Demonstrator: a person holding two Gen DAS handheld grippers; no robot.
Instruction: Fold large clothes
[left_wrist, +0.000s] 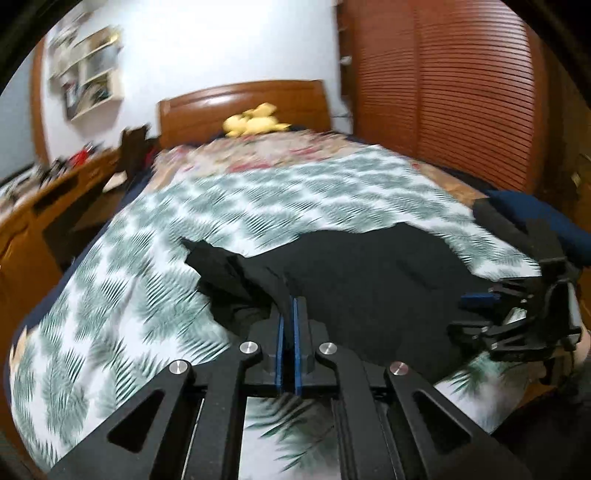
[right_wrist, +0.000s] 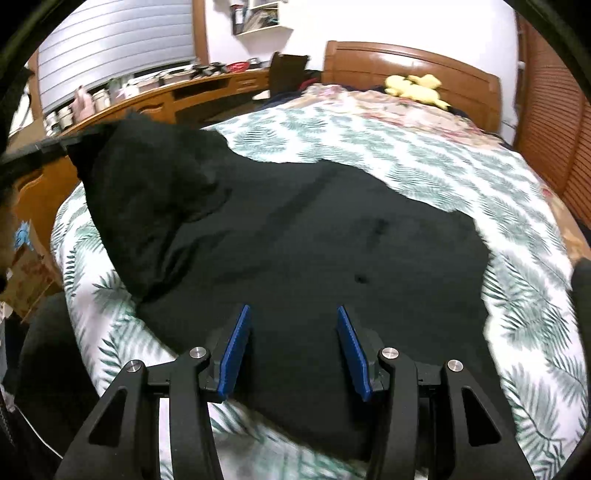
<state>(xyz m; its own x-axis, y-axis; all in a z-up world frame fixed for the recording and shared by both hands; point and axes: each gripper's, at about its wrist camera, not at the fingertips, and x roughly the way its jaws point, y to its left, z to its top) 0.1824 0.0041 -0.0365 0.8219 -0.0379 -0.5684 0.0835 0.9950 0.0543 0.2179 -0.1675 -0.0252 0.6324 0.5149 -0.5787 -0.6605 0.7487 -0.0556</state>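
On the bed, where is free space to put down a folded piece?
Free: the leaf-print sheet between the black garment and the floral bedding, and the strip along the wardrobe side. Crowded: the near end under the garment, and the headboard end with the yellow plush toy.

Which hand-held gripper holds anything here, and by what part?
The left hand-held gripper is shut on the black garment, pinching a raised fold at its left edge. The right hand-held gripper is open, holding nothing.
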